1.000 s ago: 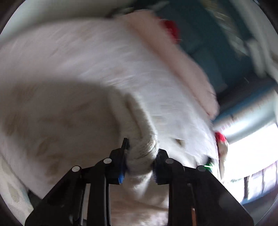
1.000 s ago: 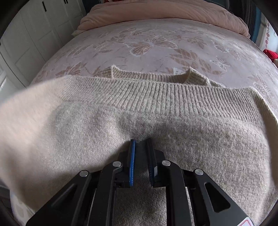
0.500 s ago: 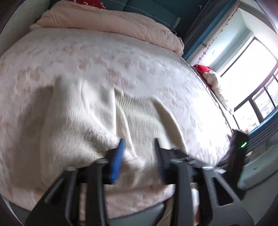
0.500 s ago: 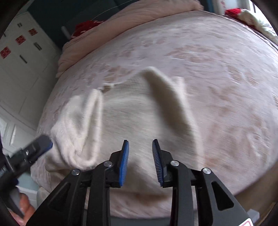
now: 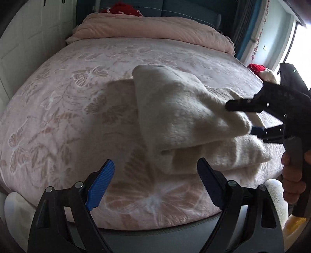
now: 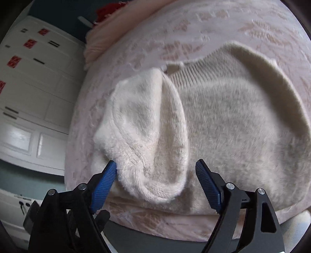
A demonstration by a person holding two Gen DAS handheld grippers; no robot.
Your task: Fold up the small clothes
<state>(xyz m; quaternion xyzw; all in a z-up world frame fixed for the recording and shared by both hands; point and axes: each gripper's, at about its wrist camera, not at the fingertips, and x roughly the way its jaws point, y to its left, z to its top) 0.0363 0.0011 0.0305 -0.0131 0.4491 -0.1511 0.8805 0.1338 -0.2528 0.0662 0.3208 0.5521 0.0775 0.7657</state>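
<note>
Cream sweater [image 6: 223,120] between right claw [image 6: 155,183] pads

You see a cream sweater [image 5: 175,109] with a ribbed knit band, lying on a pale pink bedspread [image 5: 68,101] patterned with tan butterflies and leaves. Your grippers are black with bright blue ridged pads [image 5: 100,186]. Behind, a plain peach duvet [image 5: 151,29] sits against a dark teal headboard [image 5: 184,11], and the white wardrobe [image 6: 35,81] carries small red squares.
</note>
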